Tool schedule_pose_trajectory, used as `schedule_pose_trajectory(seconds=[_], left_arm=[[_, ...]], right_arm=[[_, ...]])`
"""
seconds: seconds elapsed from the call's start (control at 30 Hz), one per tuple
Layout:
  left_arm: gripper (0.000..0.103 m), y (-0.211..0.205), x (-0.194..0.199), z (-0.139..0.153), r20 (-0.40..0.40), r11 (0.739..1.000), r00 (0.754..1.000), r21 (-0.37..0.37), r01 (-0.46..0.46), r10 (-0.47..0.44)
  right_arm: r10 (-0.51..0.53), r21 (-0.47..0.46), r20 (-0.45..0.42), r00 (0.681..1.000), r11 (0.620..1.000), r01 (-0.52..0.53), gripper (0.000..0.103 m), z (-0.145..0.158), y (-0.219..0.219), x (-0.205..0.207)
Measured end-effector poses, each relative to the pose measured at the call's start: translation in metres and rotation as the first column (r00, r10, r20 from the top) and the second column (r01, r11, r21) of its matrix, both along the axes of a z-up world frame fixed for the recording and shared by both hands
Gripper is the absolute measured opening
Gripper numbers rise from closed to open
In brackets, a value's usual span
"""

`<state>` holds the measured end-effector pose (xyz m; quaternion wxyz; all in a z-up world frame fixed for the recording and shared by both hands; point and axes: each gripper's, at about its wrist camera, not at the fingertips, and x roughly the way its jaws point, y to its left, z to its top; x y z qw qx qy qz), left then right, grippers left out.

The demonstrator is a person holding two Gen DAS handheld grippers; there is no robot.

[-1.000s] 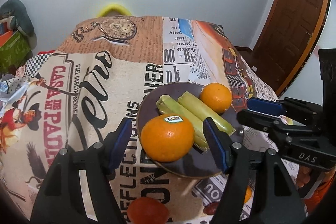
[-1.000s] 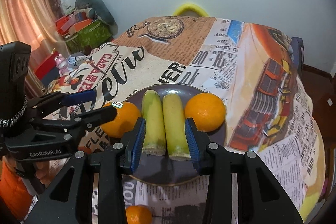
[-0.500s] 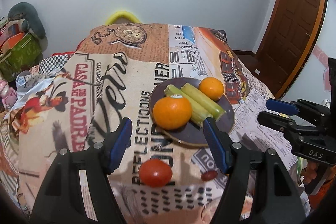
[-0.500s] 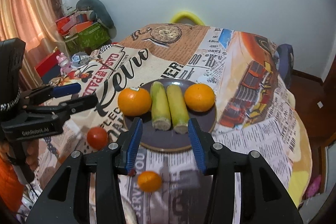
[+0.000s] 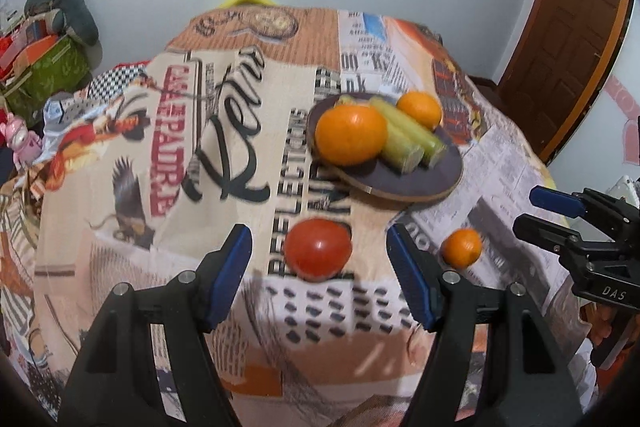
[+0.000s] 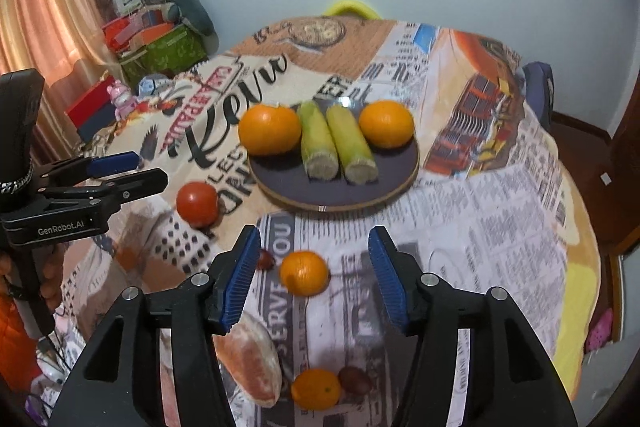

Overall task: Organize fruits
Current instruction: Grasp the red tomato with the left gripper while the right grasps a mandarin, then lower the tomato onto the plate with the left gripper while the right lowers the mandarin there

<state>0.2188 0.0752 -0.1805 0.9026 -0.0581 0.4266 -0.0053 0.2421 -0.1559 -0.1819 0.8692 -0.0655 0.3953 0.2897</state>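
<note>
A dark round plate [image 5: 412, 183] [image 6: 280, 183] on the printed tablecloth holds two oranges [image 5: 351, 135] [image 6: 386, 124] and two green corn cobs [image 5: 404, 143] [image 6: 318, 143]. A red tomato [image 5: 318, 250] [image 6: 197, 203] lies on the cloth in front of the plate, between the fingers of my open, empty left gripper [image 5: 320, 267]. A small orange [image 5: 461, 247] [image 6: 304, 273] lies between the fingers of my open, empty right gripper [image 6: 314, 273]. Each gripper also shows in the other's view, the right one [image 5: 560, 211] and the left one [image 6: 116, 171].
Near the table's front edge lie a bread roll [image 6: 252, 359], another small orange [image 6: 316, 389] and small dark fruits [image 6: 354, 379]. Boxes and toys [image 6: 156, 39] stand left of the table, a brown door [image 5: 568, 39] to the right.
Both grippers have pulled back from the plate toward the table's front edge. The tomato and the small orange have come between their fingers. Both stay open.
</note>
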Motion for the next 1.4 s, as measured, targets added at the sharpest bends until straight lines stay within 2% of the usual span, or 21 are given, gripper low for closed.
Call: schedule_pose_trajectory(seconds=[0.43,0.5,0.57,0.67,0.8,1.07,1.4], left_arm=[[0.069,0.003,0.017,-0.043,-0.075,1.000,0.997,-0.028,-0.013,0.011],[0.069,0.004,0.021,-0.047,-0.079,0.999,0.997,-0.035,-0.016,0.013],[0.069,0.004,0.024,-0.050,-0.083,0.999,0.997,-0.042,-0.014,0.011],[0.062,0.002,0.028,-0.052,-0.082,0.999,0.997,-0.045,-0.004,0.000],[0.052,-0.001,0.032,-0.056,-0.089,0.999,0.996,-0.034,0.003,-0.006],[0.050,-0.001,0.029,-0.050,-0.091,0.999,0.996,-0.050,0.012,-0.017],[0.049,-0.029,0.030,-0.014,-0.003,0.997,0.998,-0.040,0.070,-0.070]], right_arm=[[0.024,-0.022,-0.114,0.993,0.999,-0.027,0.052,-0.047,0.015,0.005],[0.031,-0.018,-0.129,0.991,0.999,-0.033,0.044,-0.052,0.016,0.007],[0.036,-0.016,-0.140,0.989,0.999,-0.039,0.040,-0.055,0.016,0.009],[0.037,-0.015,-0.148,0.988,0.999,-0.039,0.036,-0.059,0.015,0.010],[0.043,-0.005,-0.148,0.988,0.999,-0.044,0.035,-0.059,0.013,0.011],[0.034,0.011,-0.141,0.989,0.999,-0.032,0.034,-0.055,0.009,0.013],[-0.008,0.038,-0.080,0.997,0.999,0.011,0.034,-0.033,-0.009,0.021]])
